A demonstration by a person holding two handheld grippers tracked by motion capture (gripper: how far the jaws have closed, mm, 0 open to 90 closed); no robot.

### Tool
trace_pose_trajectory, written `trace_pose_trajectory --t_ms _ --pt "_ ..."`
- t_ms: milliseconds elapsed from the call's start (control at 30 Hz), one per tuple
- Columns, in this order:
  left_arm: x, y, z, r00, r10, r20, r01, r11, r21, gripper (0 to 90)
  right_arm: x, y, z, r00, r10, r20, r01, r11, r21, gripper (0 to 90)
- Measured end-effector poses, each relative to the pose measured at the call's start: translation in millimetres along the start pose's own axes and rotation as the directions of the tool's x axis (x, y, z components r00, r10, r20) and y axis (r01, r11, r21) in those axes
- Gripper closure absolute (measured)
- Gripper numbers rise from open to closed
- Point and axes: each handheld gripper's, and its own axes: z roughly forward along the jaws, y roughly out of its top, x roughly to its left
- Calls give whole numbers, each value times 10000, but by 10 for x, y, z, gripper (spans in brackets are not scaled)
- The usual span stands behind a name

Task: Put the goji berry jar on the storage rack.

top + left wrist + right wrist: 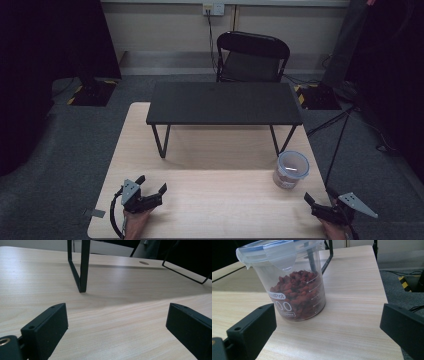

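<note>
A clear plastic tub [290, 170] with a clip-on lid stands on the pale wooden table [215, 200] near its right edge. In the right gripper view the tub [295, 287] is half full of red-brown pieces, and its lid [279, 248] is on. My right gripper [319, 195] rests at the table's front right corner, just short of the tub, open and empty; its jaws [328, 327] stand wide apart. At the front left, my left gripper [152, 183] is open too, with bare tabletop between its jaws [117, 325].
A low black stand [223, 102] on thin metal legs spans the table's far half; one leg [83, 267] rises ahead of the left gripper. A black chair [252, 57] sits behind the table. Cables and equipment bases lie on the grey floor on both sides.
</note>
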Motion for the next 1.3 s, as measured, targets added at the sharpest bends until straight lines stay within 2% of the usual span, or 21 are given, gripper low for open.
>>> trace_pose_trajectory --t_ms 433,700,800,867,933,967,1000,1133,1300 --pt "-2 -4 -2 10000 6 -10 -7 10000 -27 30 -13 -32 -16 9999 -66 -86 65 9998 -191 0" --pt "-1 -5 -1 10000 -32 -8 32 10000 -36 30 -12 -75 -39 9995 -257 -196 248 9985 -485 0" --pt "1 -8 -2 10000 -58 -3 58 10000 -55 30 16 -52 -41 9985 -494 -226 484 9977 -465 0" --pt "2 -11 -3 10000 -73 -3 73 9999 -69 31 57 -17 -38 9973 -687 -276 669 9960 -592 0" --pt "-1 -17 -5 10000 -86 -16 86 9999 -107 31 118 10 -20 9970 -696 -349 664 9941 -856 0" --pt "-1 -17 -5 10000 -86 -16 86 9999 -107 31 118 10 -20 9970 -696 -349 664 9941 -856 0" --pt "0 -17 -6 10000 -88 -15 87 9999 -111 31 186 29 27 9966 -747 -337 719 9944 -779 0" --pt "0 -22 -8 10000 -95 -16 95 9999 -138 31 293 0 118 9954 -942 -186 927 9933 -696 0" --pt "0 -26 -10 9999 -158 -20 158 9997 -163 31 431 1 290 9982 -584 123 592 9946 -857 0"
